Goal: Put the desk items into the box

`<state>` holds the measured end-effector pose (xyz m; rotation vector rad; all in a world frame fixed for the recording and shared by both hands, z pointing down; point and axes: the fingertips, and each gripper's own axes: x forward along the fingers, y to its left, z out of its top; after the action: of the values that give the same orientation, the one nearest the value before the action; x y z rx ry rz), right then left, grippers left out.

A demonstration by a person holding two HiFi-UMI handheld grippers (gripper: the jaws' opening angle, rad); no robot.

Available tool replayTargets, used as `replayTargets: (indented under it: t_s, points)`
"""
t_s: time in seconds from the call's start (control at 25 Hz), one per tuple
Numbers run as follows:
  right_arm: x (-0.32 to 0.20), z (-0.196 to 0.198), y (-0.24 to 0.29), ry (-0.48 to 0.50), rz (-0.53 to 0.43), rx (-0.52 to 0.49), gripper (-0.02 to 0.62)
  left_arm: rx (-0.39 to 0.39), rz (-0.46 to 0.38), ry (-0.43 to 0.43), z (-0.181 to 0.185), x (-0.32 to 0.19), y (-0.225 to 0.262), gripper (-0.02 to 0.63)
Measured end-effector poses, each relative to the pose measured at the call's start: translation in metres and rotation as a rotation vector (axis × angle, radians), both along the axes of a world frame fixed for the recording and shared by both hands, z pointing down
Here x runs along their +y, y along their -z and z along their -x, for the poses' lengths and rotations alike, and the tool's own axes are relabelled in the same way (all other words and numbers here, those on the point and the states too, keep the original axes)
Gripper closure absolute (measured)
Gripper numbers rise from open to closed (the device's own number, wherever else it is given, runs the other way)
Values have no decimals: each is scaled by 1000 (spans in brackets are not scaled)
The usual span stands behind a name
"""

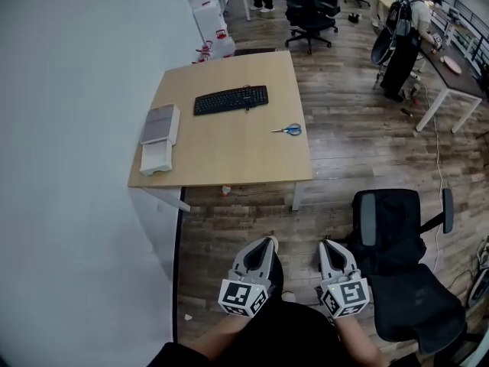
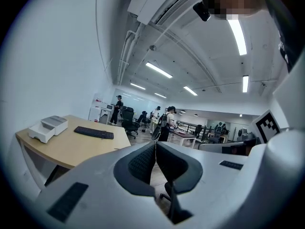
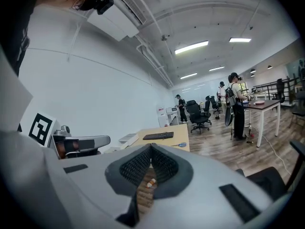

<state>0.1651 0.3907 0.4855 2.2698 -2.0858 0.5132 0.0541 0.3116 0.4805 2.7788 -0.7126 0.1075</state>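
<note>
Wooden counter [image 1: 229,155] carries the keyboard [image 1: 230,99], the scissors [image 1: 288,130] and the white box [image 1: 157,159] at its left edge. Our left gripper [image 1: 267,243] and right gripper [image 1: 327,246] are both closed and empty, well apart from it. We should step closer, then open one gripper above the scissors.

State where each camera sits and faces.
Head view: on the person's head, looking steeply down at the desk; forearms, left tongs and right tongs show.
Left gripper view: on the left tongs, facing the desk and office; its shut jaws show.
Right gripper view: on the right tongs, facing likewise; shut jaws show.
All three share the desk's keyboard.
</note>
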Motion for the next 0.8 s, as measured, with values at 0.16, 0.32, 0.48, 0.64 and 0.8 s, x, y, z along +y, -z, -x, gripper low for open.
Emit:
replayTargets:
  t_s: [0.16,0.32,0.48,0.64,0.8]
  points:
    - [-39,-27,-9,-14,32,6,537,45,20,-56,-34,-39,-4,589]
    - [-90,-49,-14,-7,68,-35,537,54,40,-105,-68,-90,-7,589]
    - [-151,-69,-14,-1,102,-16,537,40,60,-137,-92,-150,-10,589]
    - [-204,-86,-23,12,127,-13,535,17,97,-151,-106,-205,-24,589]
    - [-249,-114,-31,-17,158,-18,535,5,147,-162,-122,-253,-32,589]
